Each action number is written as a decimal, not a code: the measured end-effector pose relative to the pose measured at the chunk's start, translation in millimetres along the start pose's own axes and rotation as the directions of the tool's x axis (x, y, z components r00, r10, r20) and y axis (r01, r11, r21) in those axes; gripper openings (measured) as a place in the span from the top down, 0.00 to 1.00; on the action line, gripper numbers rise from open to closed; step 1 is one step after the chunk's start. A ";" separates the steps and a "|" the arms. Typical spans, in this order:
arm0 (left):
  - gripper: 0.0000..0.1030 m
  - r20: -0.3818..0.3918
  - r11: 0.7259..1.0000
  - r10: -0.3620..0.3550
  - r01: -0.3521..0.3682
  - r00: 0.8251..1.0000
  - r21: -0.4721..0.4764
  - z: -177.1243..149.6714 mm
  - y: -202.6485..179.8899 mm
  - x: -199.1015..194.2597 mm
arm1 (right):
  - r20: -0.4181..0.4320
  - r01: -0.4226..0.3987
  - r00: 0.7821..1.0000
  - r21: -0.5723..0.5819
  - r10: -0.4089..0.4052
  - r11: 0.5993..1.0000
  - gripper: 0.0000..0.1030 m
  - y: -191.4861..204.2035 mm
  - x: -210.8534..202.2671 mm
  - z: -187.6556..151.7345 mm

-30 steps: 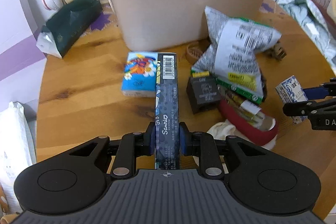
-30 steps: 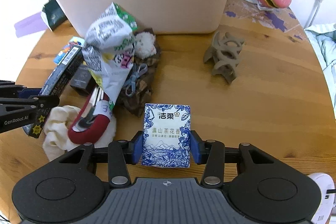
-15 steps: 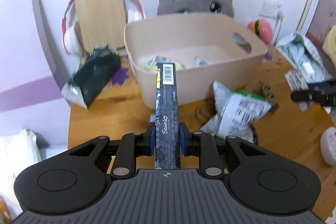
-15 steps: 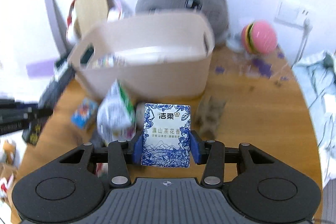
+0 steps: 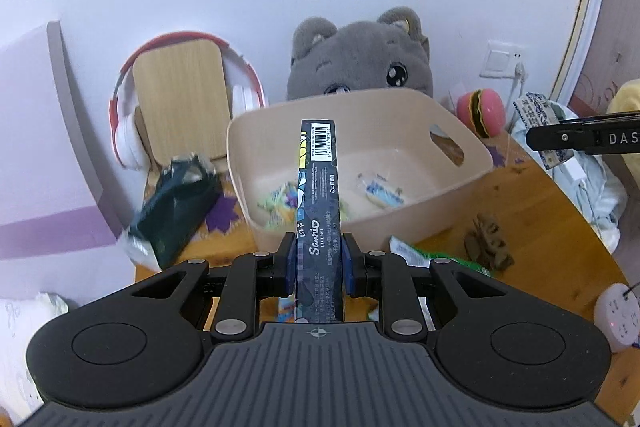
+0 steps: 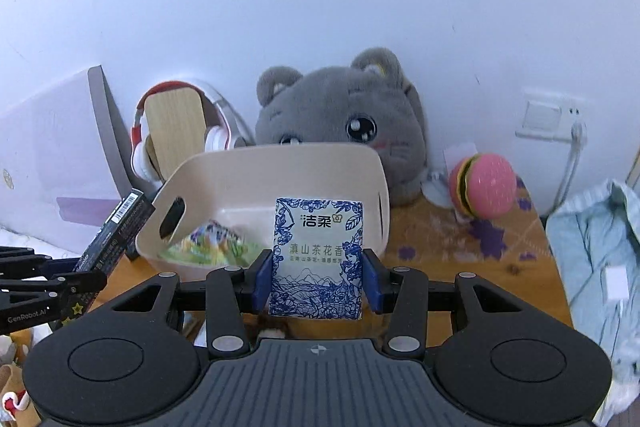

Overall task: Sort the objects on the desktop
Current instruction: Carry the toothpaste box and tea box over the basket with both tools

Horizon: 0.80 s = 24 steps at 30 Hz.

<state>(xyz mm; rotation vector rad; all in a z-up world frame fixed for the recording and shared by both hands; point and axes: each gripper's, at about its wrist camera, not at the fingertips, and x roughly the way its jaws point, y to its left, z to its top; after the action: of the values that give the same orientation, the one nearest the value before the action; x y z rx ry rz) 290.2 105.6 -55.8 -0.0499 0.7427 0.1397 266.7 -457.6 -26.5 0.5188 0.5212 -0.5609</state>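
My left gripper is shut on a long dark box with a barcode, held up in front of the beige plastic bin. The right gripper is shut on a blue-and-white tissue pack, also raised before the bin. Several small packets lie on the bin's floor. In the right wrist view the dark box and the left gripper show at the far left. The right gripper with its tissue pack enters the left wrist view from the right.
A grey plush cat sits behind the bin, with red-and-white headphones on a wooden stand to its left. A dark green bag, a snack bag, a brown hair clip, a burger toy and a white power strip lie on the wooden table.
Both grippers rose from the table with the objects they hold and tilted upward. The view went from the cluttered tabletop to the open bin and the wall behind it.
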 end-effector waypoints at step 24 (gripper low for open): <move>0.78 -0.170 0.996 -0.028 0.013 0.985 -0.086 68.0 -8.2 125.0 | -0.087 -0.043 0.995 -0.027 0.040 0.999 0.58 3.9 110.2 52.3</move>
<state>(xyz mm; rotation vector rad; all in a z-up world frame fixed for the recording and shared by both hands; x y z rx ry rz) 427.9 117.6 -90.4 -0.1513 0.9070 0.1483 365.6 -524.8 -50.7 0.5272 0.5983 -0.4925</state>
